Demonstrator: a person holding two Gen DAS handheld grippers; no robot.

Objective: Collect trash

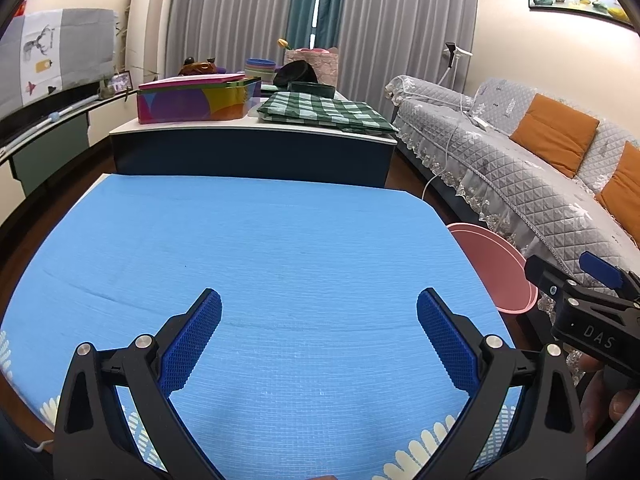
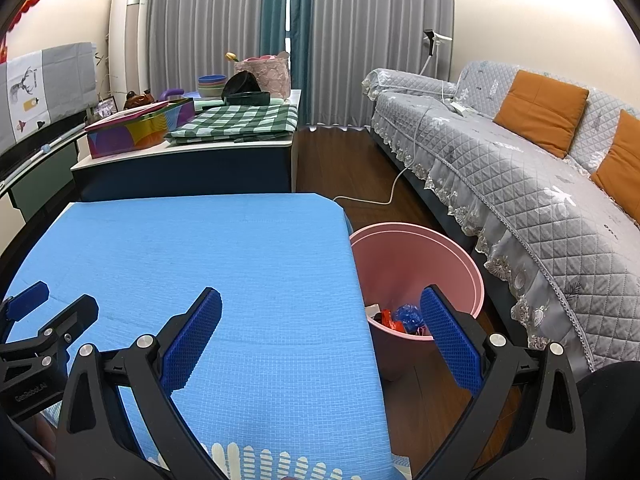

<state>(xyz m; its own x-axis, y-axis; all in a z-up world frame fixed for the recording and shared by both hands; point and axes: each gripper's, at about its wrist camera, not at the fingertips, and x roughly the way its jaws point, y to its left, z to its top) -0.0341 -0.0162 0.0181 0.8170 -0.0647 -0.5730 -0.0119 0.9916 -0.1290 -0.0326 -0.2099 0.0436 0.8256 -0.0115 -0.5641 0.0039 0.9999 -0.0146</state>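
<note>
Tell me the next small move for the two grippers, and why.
Probably pull both back and finish. The blue woven table mat shows no litter in either view, the pink plastic bin beside it already holds crumpled red and blue wrappers, and the left gripper and right gripper are both open and empty.

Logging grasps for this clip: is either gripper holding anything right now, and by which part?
Nothing is held. The left gripper and right gripper are both open and empty above the blue mat; wrappers lie in the pink bin.
</note>
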